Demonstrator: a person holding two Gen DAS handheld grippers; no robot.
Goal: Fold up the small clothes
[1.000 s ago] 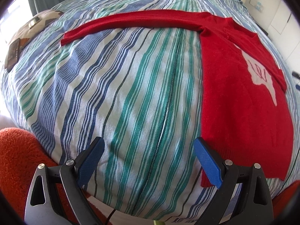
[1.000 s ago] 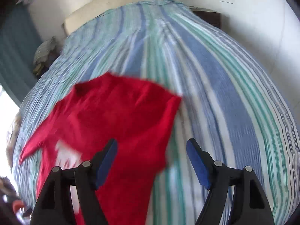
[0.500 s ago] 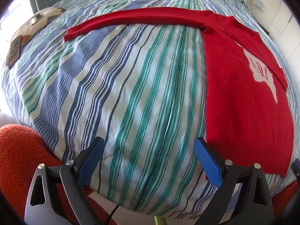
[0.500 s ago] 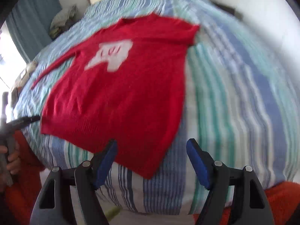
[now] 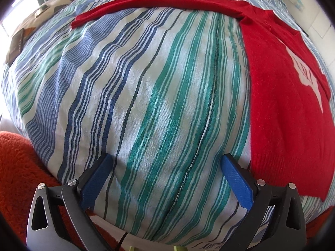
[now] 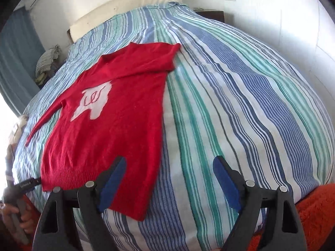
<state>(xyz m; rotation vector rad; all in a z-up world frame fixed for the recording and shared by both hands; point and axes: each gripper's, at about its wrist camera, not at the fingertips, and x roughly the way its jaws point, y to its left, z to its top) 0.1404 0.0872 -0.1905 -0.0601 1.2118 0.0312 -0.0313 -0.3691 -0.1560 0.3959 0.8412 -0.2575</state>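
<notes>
lying flat on the blue and green striped bed cover (image 6: 240, 87), the red knitted sweater with a white patch (image 6: 117, 125) has only one sleeve folded in, while the left gripper (image 5: 167, 177) and the right gripper (image 6: 169, 182) hang released, holding nothing.

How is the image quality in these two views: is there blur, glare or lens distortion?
Left wrist view: sharp, with strong fisheye bulging of the striped bedspread; blown-out window light at the upper left edge. Right wrist view: slightly softer; the red sweater is readable, the white wall is overexposed, and the left edge is washed out. Both have dark corner vignetting.
</notes>
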